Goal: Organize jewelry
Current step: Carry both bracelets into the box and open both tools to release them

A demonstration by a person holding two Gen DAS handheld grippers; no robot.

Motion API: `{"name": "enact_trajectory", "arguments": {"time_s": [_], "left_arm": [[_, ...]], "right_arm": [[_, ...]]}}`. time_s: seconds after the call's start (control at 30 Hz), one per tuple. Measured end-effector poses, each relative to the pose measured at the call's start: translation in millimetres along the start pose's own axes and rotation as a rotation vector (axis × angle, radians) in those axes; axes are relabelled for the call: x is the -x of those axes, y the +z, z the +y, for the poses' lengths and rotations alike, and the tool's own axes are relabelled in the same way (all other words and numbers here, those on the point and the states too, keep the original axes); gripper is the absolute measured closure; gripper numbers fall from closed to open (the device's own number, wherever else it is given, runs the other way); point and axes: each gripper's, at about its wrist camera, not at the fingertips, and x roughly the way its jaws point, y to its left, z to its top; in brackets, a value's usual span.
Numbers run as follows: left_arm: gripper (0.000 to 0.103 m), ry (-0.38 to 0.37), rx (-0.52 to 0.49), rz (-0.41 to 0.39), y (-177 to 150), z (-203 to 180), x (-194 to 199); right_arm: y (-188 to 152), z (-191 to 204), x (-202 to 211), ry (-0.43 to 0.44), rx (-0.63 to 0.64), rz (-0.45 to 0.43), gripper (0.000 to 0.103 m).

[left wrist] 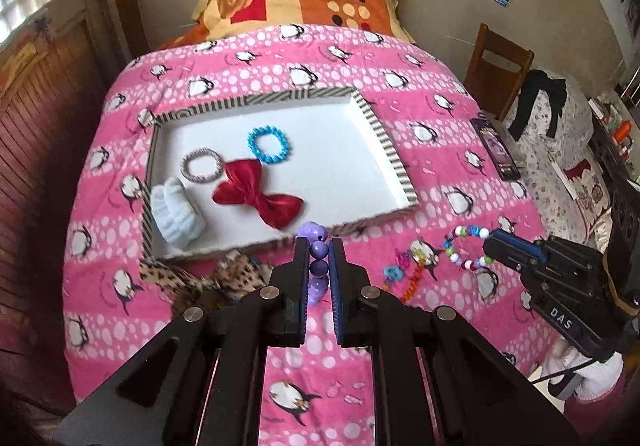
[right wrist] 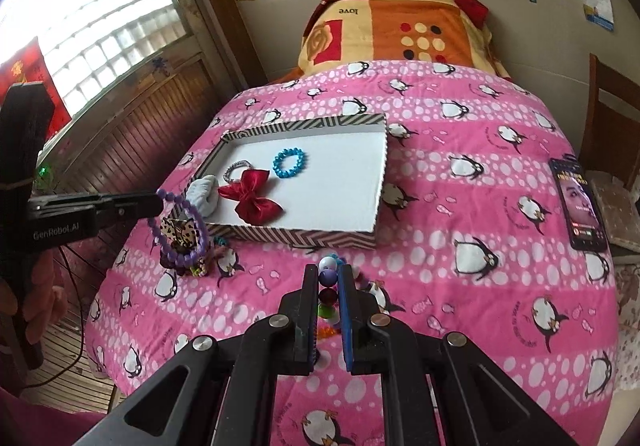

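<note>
Your left tool [left wrist: 319, 246] was clamped on a purple bead bracelet [left wrist: 318, 258], which hung clear of the bed just short of the near rim of the striped tray [left wrist: 394, 155]. Your right tool [right wrist: 329, 274] pinched a multicoloured bead bracelet [right wrist: 328, 278], also lifted, nearer you and to the right of the tray. In the tray lay a blue bracelet [left wrist: 268, 145], a grey ring bracelet [left wrist: 201, 164], a red bow [left wrist: 258, 191] and a white scrunchie [left wrist: 176, 215]. A leopard bow [left wrist: 200, 278] and a bright plastic chain [left wrist: 404, 270] lay on the pink penguin blanket [left wrist: 400, 85]. You seemed to be mid-carry; next each bracelet needed to cross the rim to a bare patch of white floor before release.
</note>
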Motion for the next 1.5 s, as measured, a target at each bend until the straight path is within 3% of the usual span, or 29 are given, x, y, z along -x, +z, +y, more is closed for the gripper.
{"name": "enact_trajectory", "arguments": {"time_s": [0.53,0.8,0.97,1.23,1.5], "left_arm": [[0.095,0.065,0.003,0.017,73.7,40.5,-50.4],[0.095,0.068,0.005,0.047,112.4,55.6,-106.6],[0.095,0.112,0.049,0.072,134.9,81.1,-149.4],[0.095,0.197,0.130,0.145,128.8,131.1,-192.3],[0.095,0.217,0.151,0.182,117.7,144.2,-206.5]], "right_arm": [[60.5,29.6,-45.1,0.027,0.056,-0.014,0.094],[92.6,40.9,-110.5,0.113,0.002,0.054,0.094],[112.5,18.9,-155.9,0.098,-0.071,0.112,0.094],[110.7,-25.3,-205.1,-0.026,-0.143,0.184,0.094],[106.2,-23.9,-227.5,-0.007,-0.136,0.225,0.094]]}}
